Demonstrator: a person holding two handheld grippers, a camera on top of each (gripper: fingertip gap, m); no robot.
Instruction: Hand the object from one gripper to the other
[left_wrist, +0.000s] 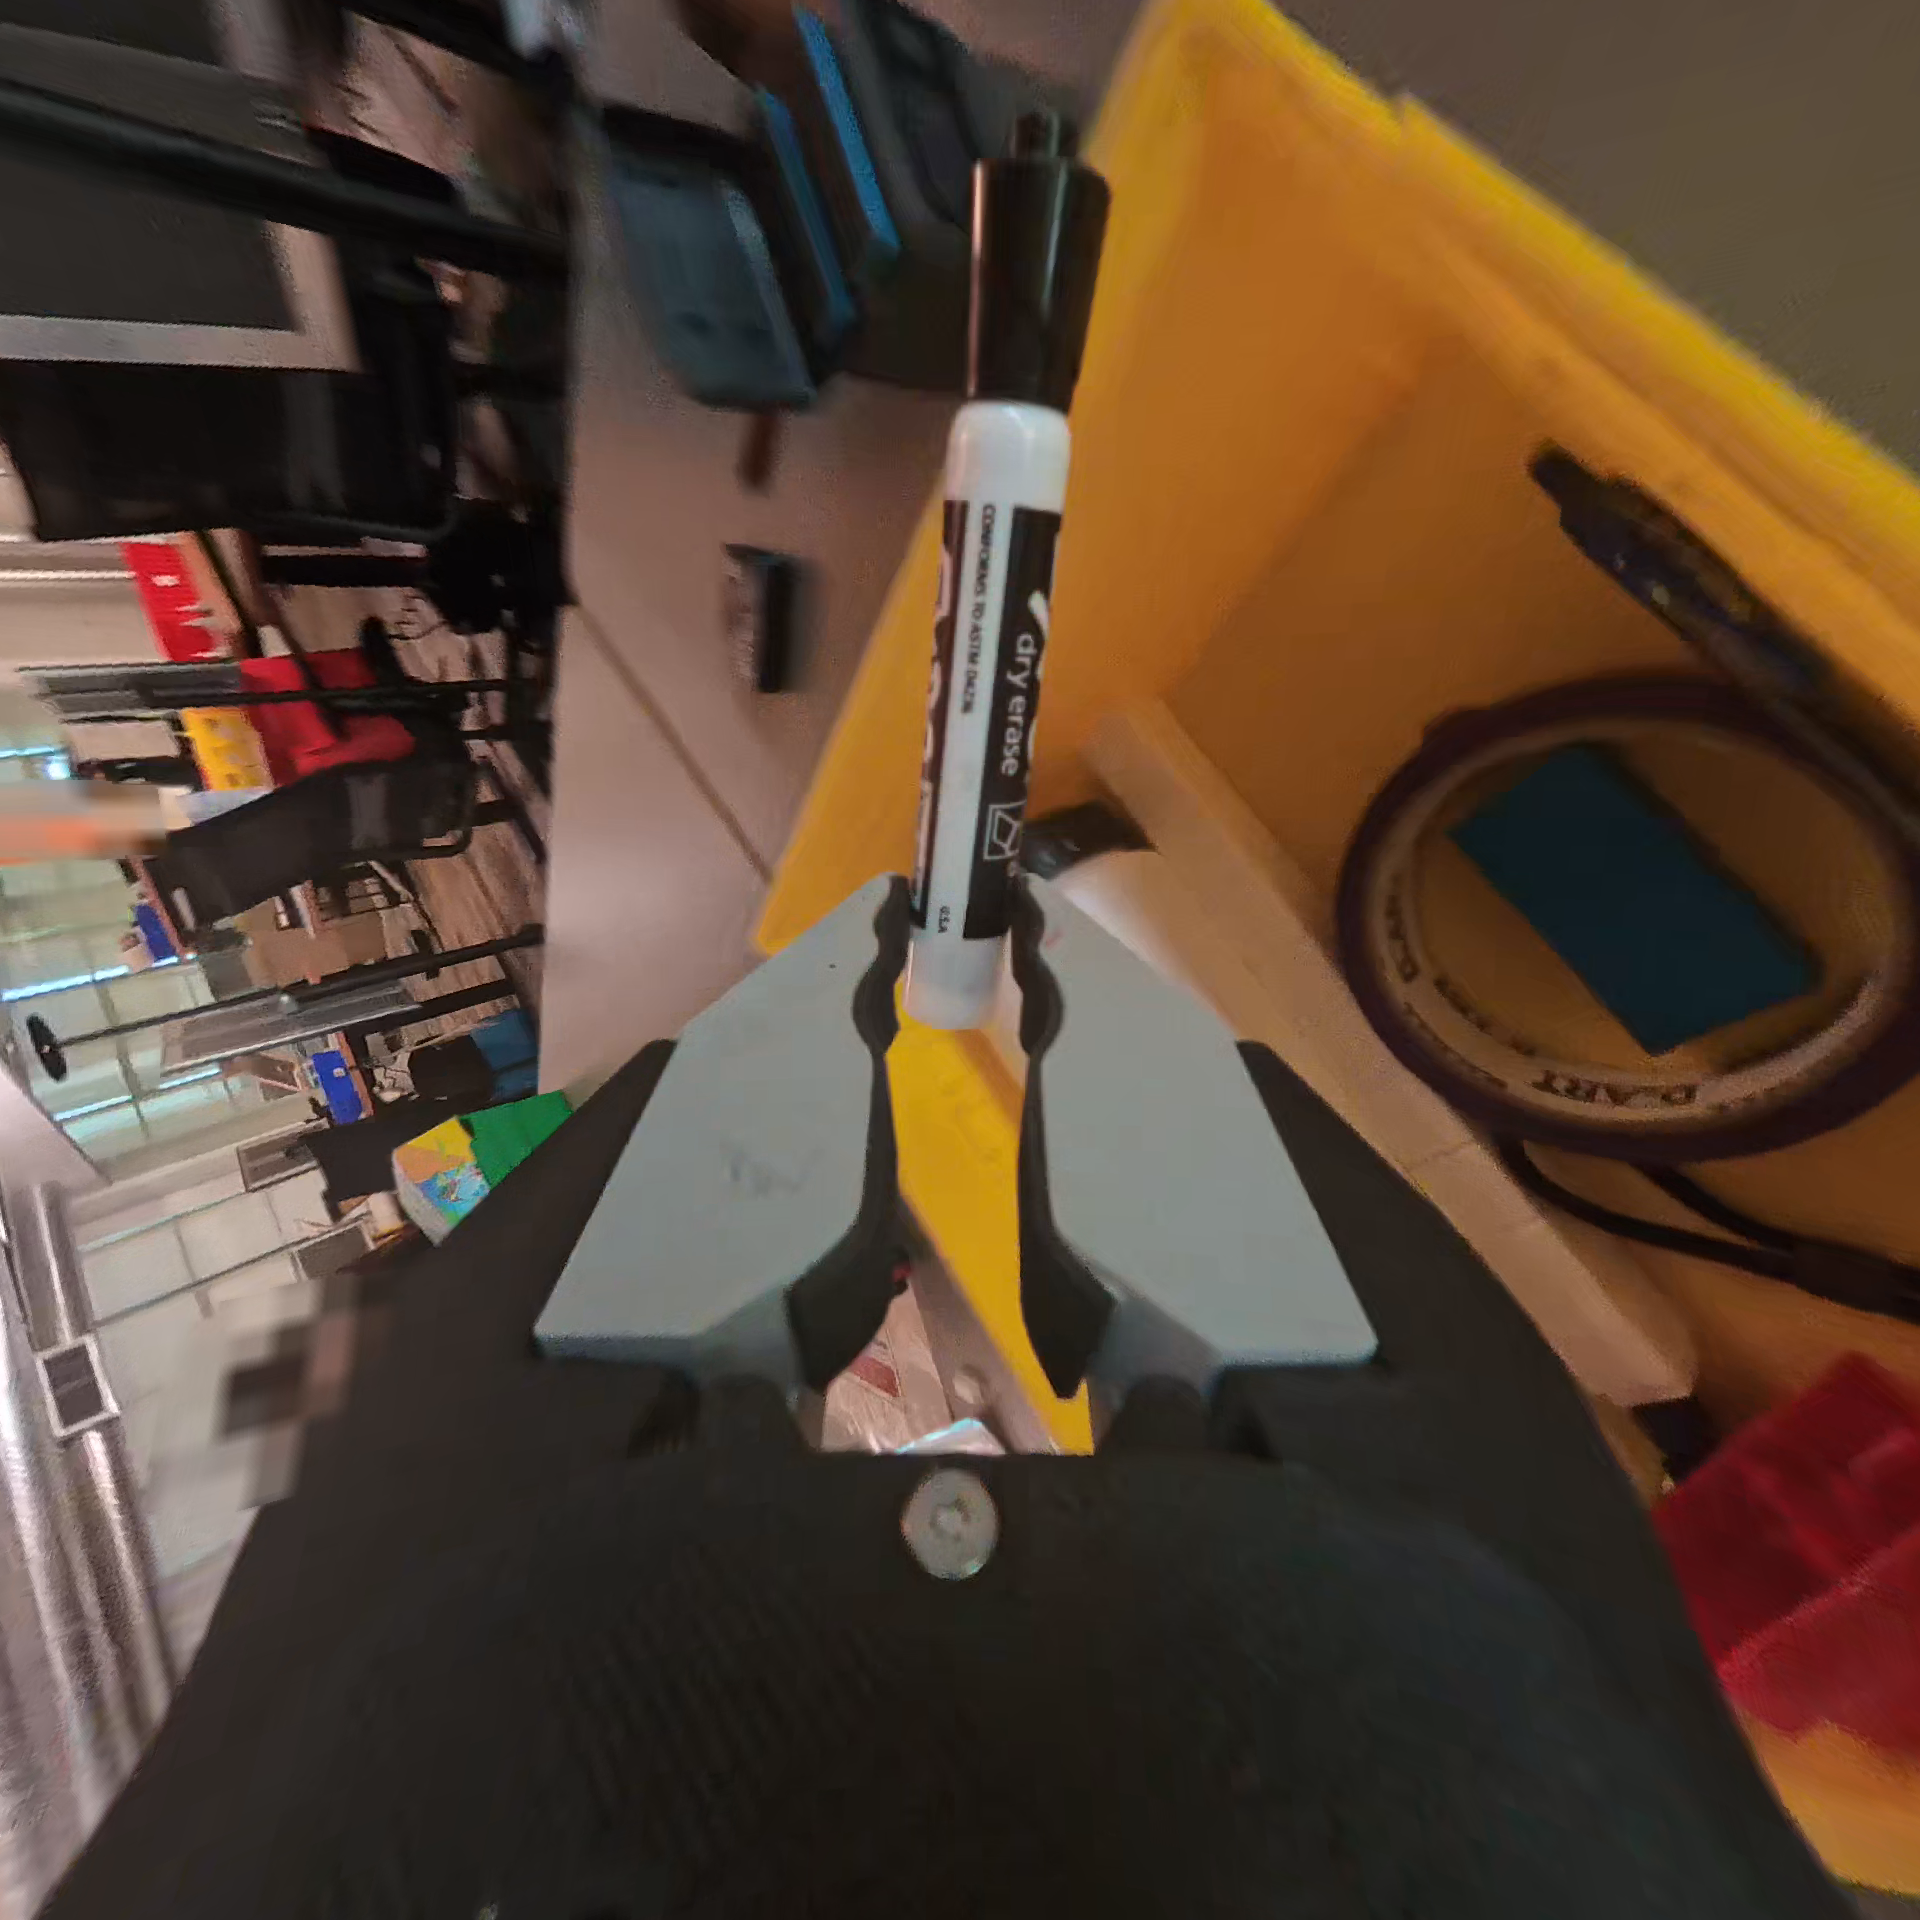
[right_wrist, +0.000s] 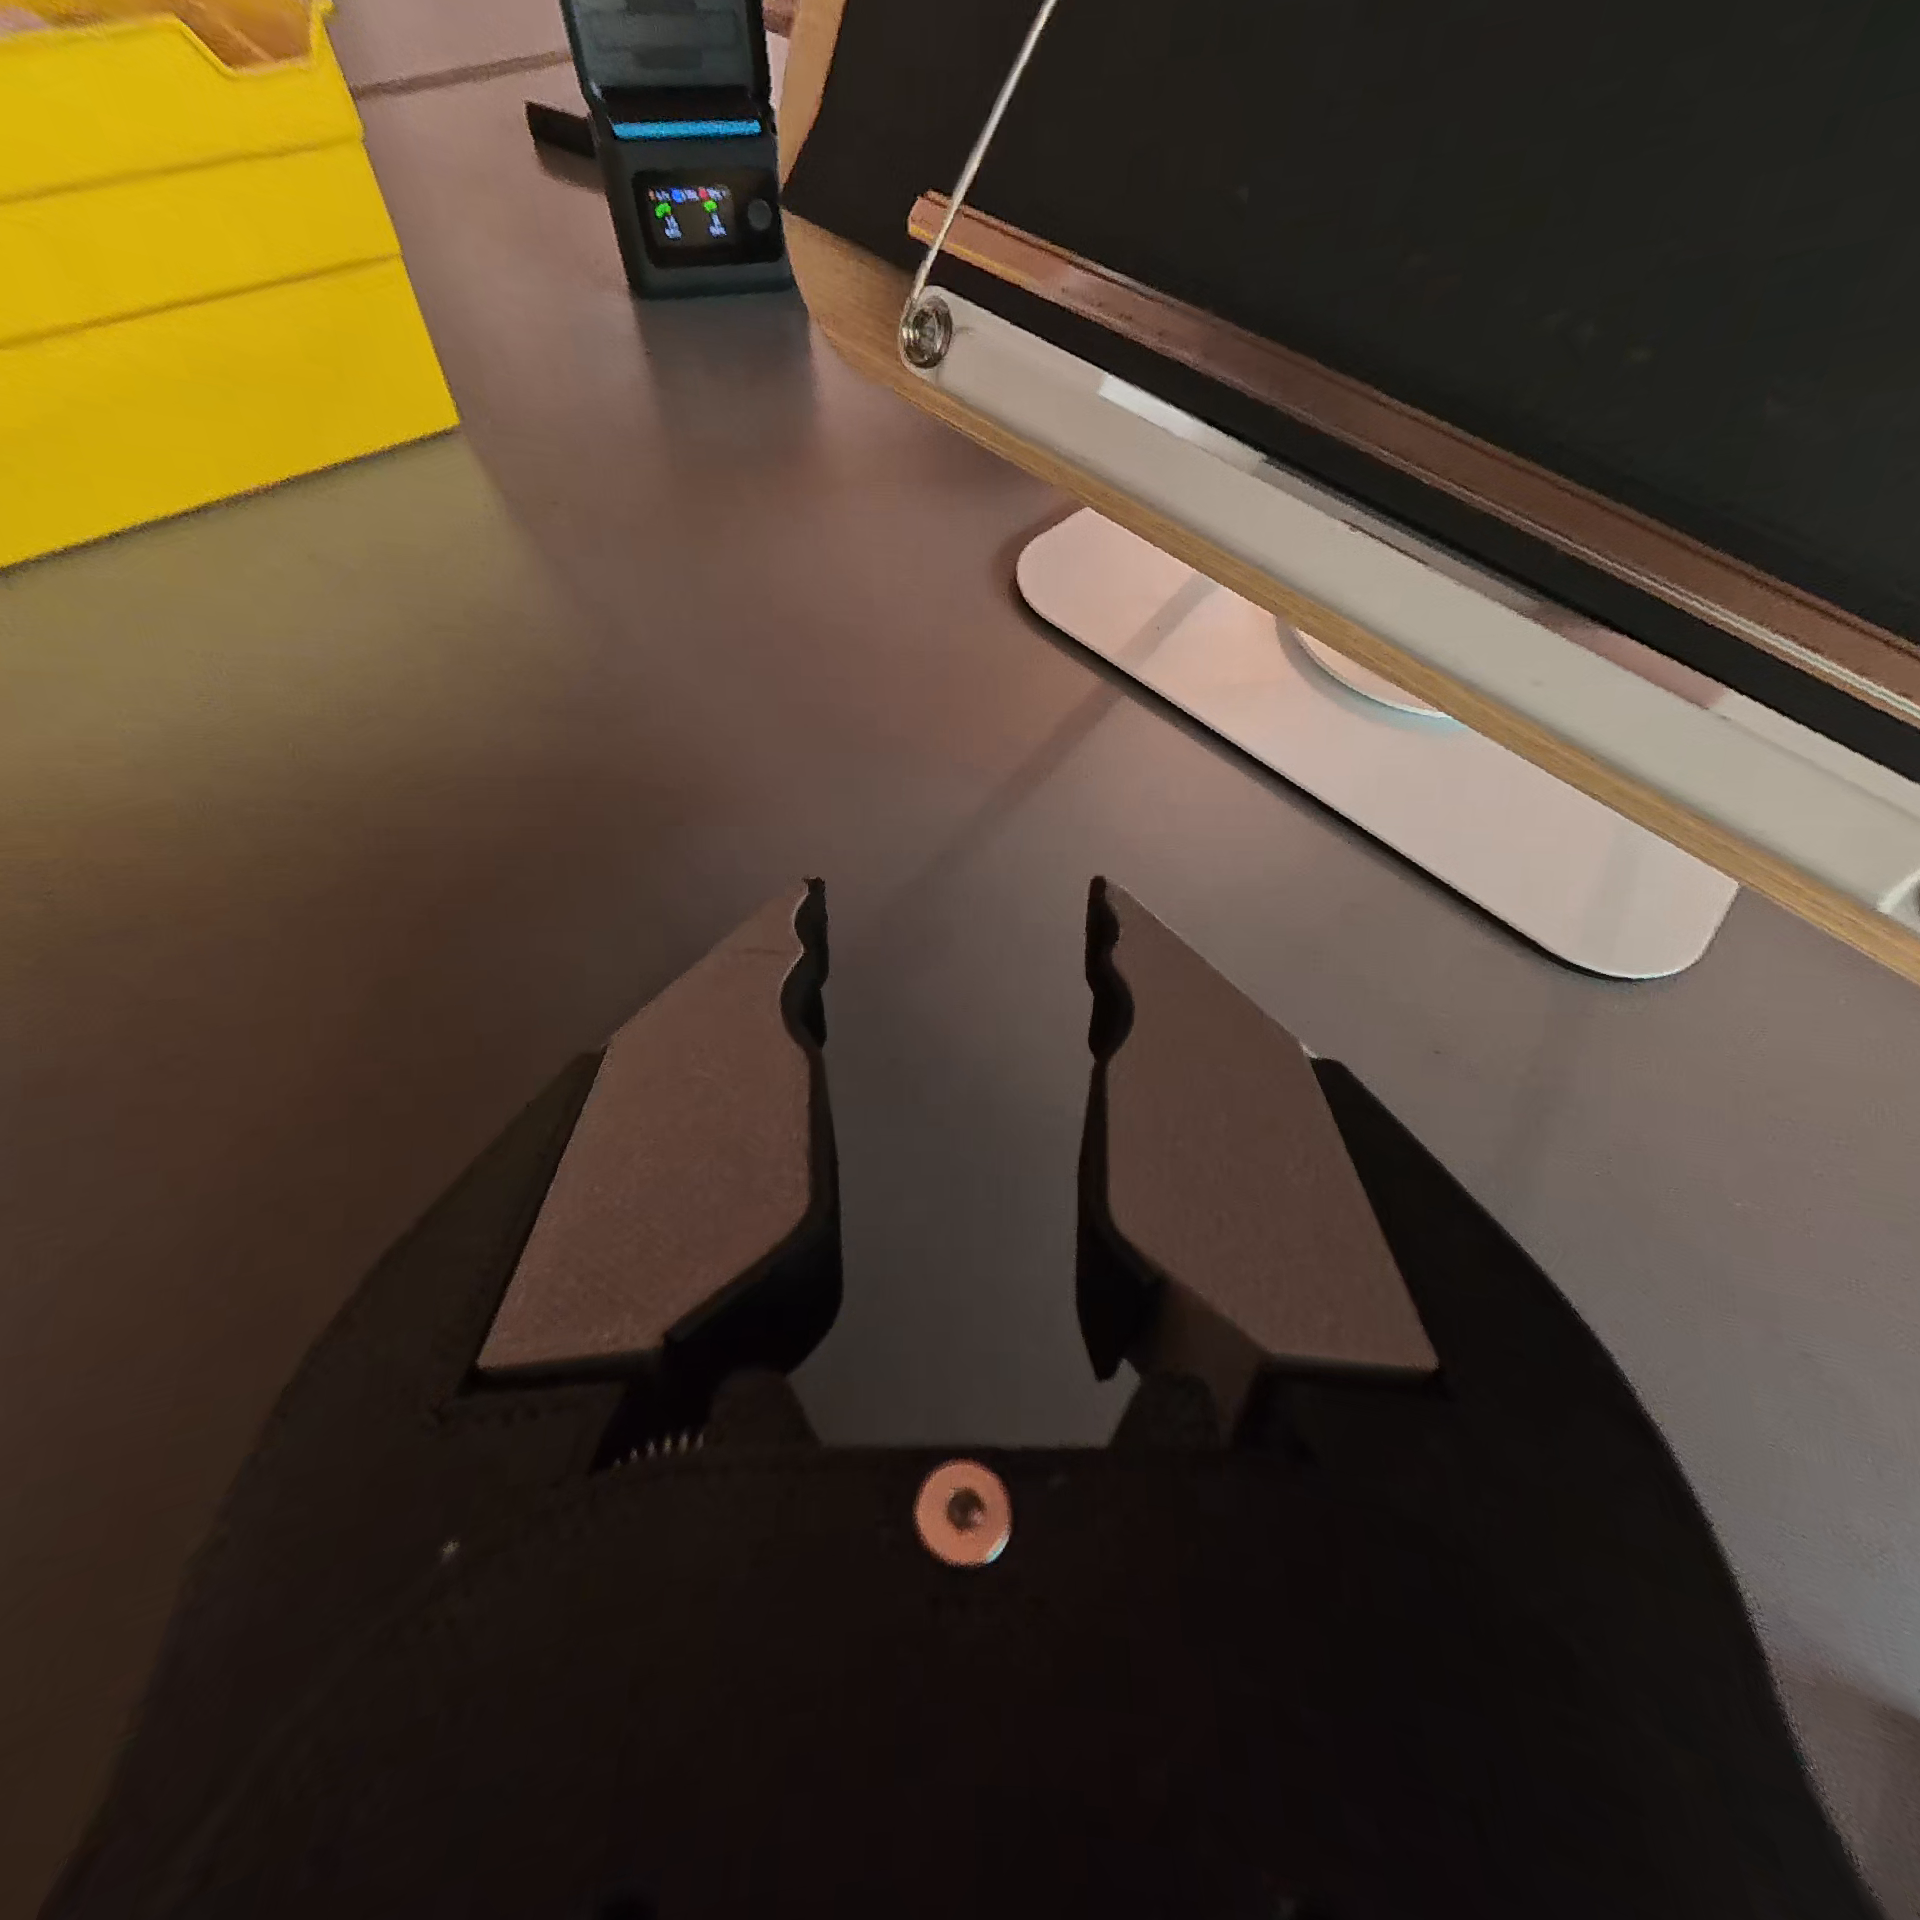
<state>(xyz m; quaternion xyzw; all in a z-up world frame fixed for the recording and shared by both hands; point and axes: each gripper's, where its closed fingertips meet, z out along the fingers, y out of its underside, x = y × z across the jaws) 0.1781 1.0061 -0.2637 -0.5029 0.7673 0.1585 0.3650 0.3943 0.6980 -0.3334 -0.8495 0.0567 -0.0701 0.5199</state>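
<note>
In the left wrist view my left gripper (left_wrist: 961, 940) is shut on the tail end of a white dry-erase marker (left_wrist: 1003, 665) with a black cap. The marker sticks out forward beyond the fingertips, held in the air over the edge of a yellow bin (left_wrist: 1351, 499). In the right wrist view my right gripper (right_wrist: 956, 935) is open and empty, low over a dark table (right_wrist: 520, 831). Neither gripper shows in the other's view.
The yellow bin holds a roll of tape (left_wrist: 1621, 925), a blue block (left_wrist: 1631, 894), a pen (left_wrist: 1683, 582), cables and a red block (left_wrist: 1808, 1538). In the right wrist view the bin (right_wrist: 197, 312) is at far left, a small screened device (right_wrist: 696, 208) behind, a monitor and its stand (right_wrist: 1382, 748) to the right. My right fingertips sit around 40 cm from my left ones.
</note>
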